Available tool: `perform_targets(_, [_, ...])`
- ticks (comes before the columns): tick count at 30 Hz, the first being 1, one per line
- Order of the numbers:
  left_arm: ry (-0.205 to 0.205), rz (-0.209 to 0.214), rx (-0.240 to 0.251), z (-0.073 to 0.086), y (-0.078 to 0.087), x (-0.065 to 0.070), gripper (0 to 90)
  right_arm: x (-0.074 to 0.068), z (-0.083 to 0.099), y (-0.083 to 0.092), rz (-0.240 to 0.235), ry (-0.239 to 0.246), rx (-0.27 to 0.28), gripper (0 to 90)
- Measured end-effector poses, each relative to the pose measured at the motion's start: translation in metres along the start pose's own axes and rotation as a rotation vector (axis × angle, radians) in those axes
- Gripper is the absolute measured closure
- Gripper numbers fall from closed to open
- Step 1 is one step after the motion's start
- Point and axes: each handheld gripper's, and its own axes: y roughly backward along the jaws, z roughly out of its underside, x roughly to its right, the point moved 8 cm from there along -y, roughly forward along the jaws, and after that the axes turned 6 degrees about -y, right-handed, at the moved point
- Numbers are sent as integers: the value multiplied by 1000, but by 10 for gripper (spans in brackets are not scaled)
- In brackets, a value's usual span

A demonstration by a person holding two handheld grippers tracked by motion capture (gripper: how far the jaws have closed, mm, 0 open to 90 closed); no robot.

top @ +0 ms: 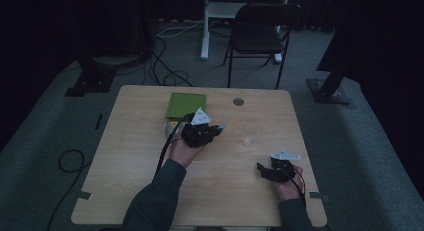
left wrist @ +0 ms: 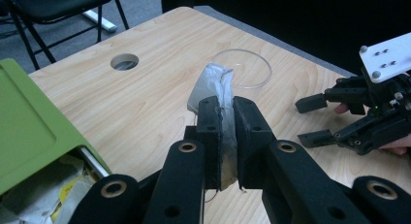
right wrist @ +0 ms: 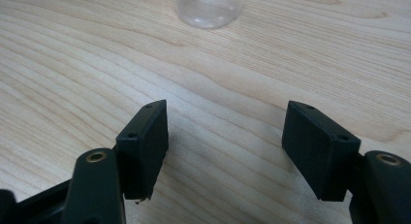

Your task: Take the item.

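The silvery sachet (left wrist: 215, 88), the thing the work seemed to concern, stood clenched between the jaws of the left gripper (left wrist: 223, 136) at the centre of the left gripper view, raised above the wooden table (top: 125, 166) between the green box (top: 186, 104) at that view's left edge and the clear glass cup (left wrist: 242, 69) just beyond it. Judging from this, the sachet had been drawn from the open box and its delivery toward the cup remained. The right gripper (right wrist: 225, 141) hung released and empty near the lower right of the high view.
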Motion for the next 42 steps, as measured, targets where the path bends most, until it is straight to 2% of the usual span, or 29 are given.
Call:
perform_targets(20, [1,9,4,-12,-10,-2,832,0,0,0,-1,2,0,330])
perform_targets(42, [-28,20,-4,-33,-26,0,831,-1,0,-1,-1,3,3,330])
